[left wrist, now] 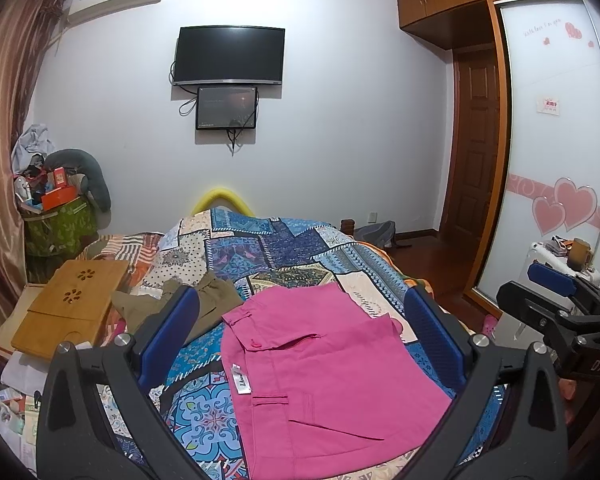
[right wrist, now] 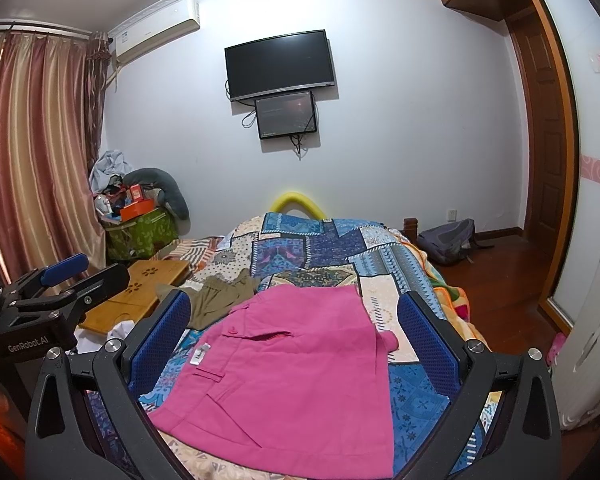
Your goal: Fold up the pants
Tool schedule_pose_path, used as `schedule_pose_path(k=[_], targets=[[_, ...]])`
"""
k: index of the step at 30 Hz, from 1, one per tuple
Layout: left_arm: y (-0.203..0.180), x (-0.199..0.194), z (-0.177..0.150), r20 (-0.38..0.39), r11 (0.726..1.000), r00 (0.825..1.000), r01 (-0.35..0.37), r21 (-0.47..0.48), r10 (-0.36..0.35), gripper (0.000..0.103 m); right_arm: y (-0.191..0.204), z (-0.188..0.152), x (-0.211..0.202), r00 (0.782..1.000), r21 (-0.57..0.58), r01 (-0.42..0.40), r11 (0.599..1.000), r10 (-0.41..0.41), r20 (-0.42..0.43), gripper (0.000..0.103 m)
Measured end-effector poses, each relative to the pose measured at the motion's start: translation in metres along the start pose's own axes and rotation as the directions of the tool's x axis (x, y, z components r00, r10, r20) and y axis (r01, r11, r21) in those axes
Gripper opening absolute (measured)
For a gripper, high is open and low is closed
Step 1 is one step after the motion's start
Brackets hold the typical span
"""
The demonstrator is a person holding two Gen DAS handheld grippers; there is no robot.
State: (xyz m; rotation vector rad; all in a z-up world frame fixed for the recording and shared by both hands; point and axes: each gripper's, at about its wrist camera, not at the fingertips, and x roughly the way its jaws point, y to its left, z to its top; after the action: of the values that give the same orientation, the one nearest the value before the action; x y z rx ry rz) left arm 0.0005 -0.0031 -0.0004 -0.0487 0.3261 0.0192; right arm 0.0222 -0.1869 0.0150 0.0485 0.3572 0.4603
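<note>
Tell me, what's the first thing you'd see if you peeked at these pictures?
The bright pink pants jump out first, lying folded on the colourful patchwork bedspread, right between the open blue fingers of the left gripper and, in the other view, the right gripper. Behind them sits a crumpled olive-green garment beside a wooden lap desk. High on the far wall hangs a dark TV.
</note>
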Motion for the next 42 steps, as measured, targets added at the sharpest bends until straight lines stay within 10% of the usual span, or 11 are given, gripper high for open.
schedule_pose_path(k=[29, 42], targets=[[0.012, 0.039, -0.007, -0.09, 0.999, 0.995, -0.033, -0.024, 0.031, 0.103, -0.011, -0.009, 0.018, 0.999, 0.031, 0.01, 0.999, -0.009, -0.05, 0.103], [0.05, 0.158, -0.053, -0.363, 0.994, 0.926, -0.112, 0.006, 0.107, 0.103, -0.06, -0.051, 0.103, 0.958, -0.002, 0.098, 0.995, -0.094, -0.271, 0.103]])
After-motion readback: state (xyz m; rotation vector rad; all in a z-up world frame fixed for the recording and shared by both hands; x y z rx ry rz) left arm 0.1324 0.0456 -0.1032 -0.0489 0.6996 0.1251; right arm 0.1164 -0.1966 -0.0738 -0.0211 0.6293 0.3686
